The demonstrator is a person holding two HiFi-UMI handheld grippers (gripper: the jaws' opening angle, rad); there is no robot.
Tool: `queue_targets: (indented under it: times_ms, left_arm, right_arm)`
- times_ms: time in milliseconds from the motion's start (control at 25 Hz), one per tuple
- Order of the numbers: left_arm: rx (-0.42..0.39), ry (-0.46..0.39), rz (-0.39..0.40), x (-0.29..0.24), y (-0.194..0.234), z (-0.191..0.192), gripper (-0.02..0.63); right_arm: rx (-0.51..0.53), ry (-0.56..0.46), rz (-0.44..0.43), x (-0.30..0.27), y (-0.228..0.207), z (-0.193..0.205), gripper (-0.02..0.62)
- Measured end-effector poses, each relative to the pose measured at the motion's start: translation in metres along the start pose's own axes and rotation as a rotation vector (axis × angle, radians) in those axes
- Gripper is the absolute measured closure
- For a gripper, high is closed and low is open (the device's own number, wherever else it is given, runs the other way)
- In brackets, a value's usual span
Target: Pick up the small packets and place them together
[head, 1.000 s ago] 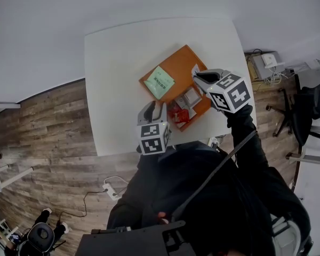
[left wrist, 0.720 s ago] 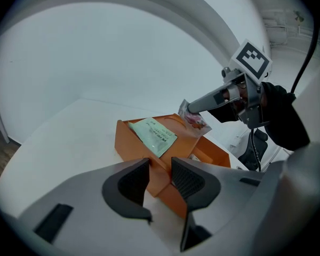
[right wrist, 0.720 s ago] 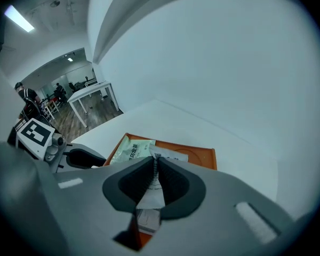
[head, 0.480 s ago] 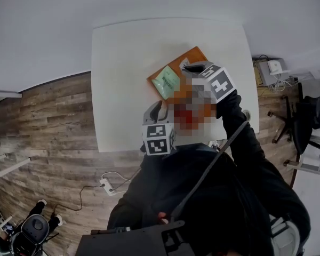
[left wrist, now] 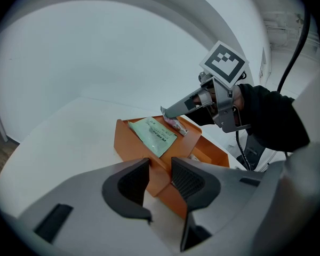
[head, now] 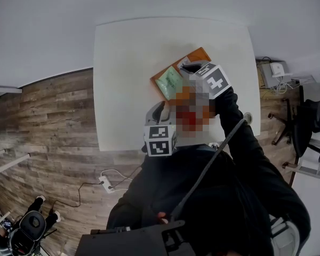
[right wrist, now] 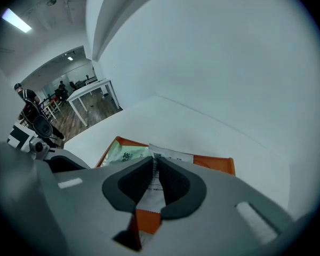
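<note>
The right gripper (right wrist: 153,167) is pinching a white packet (right wrist: 168,154) between its jaws, holding it just above the orange tray (left wrist: 132,143) on the desk (left wrist: 58,143). In the head view, a green packet (left wrist: 154,135) is lying at the tray's 9 o'clock end. The left gripper (left wrist: 160,167) is hovering near the tray's 7 o'clock corner, jaws spread, gripping nothing.

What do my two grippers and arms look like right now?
Both the left gripper and right gripper are pale grey bodies with dark, ribbed jaw pads. Each carries a white cube printed with black square markers. The right arm wears a black sleeve, and a black cable runs past it.
</note>
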State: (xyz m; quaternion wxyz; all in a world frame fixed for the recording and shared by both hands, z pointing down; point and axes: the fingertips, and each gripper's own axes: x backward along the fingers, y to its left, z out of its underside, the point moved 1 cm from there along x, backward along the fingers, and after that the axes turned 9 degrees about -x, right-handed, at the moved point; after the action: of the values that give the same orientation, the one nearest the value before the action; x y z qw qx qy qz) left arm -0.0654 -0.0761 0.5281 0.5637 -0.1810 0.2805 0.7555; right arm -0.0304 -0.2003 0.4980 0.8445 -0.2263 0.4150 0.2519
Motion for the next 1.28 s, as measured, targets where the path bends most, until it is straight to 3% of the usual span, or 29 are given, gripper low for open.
queue_targets:
  times_ms: [240,400,680,960,1280]
  left_arm:
    - [-0.007,0.000,0.008,0.000,0.001,0.000,0.480]
    - [-0.007,0.004,0.007,0.000,0.001,-0.002,0.480]
    - [-0.008,0.004,0.012,-0.001,-0.001,0.000,0.480]
    - [-0.005,0.013,0.010,-0.001,-0.001,0.002,0.480]
    - [-0.004,0.016,0.007,-0.001,-0.001,0.003,0.480]
  right_arm:
    - [-0.002,0.012,-0.008,-0.006,0.000,0.002,0.533]
    - [-0.004,0.013,-0.014,-0.005,-0.003,0.005,0.466]
    - [-0.029,-0.049,0.019,0.030,-0.016,0.007,0.466]
    - [-0.077,-0.027,0.035,0.067,-0.027,0.053,0.465]
    - [-0.121,0.083,0.000,0.058,-0.023,0.109,0.442]
